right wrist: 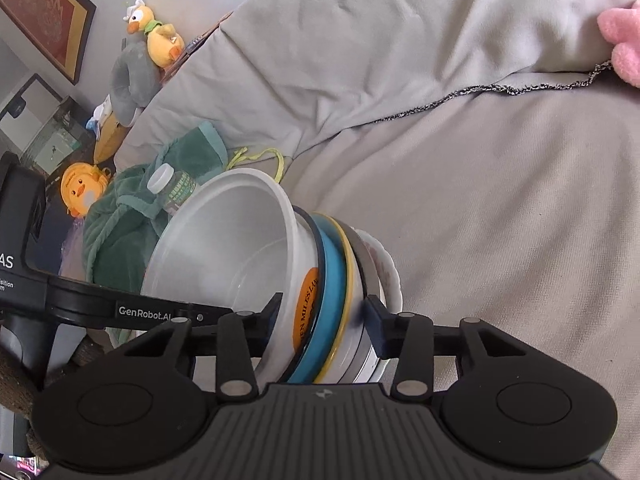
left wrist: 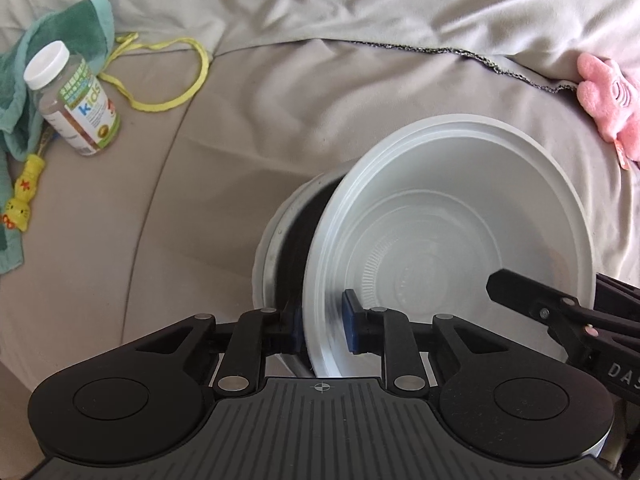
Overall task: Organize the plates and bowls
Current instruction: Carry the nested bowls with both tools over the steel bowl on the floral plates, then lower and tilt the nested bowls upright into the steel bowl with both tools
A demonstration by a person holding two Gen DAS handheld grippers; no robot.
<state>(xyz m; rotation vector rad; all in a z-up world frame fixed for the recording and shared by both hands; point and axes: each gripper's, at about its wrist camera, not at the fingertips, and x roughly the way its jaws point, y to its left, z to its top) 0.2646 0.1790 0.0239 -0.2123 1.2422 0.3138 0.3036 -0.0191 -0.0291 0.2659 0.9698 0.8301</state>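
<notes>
A white plastic bowl [left wrist: 460, 220] is nested, tilted, in a stack of bowls on a beige couch. My left gripper [left wrist: 324, 322] is shut on its near rim, one blue pad [left wrist: 352, 320] inside and the other outside. Behind it shows a metal bowl [left wrist: 272, 240] with a dark inside. In the right wrist view the stack [right wrist: 340, 300] shows white, black, blue, yellow and metal rims, with an orange label [right wrist: 306, 304] on the white bowl [right wrist: 224, 240]. My right gripper [right wrist: 326, 314] is shut across the stack's near edge, and one of its black fingers [left wrist: 532, 300] reaches in from the right in the left wrist view.
A vitamin bottle [left wrist: 72, 100], a green towel [left wrist: 80, 24], a yellow cord [left wrist: 192, 80] and a small yellow toy [left wrist: 24, 192] lie at left on the couch cover [left wrist: 280, 100]. A pink plush [left wrist: 608, 96] sits at right. Duck plush toys [right wrist: 156, 36] perch on the couch end.
</notes>
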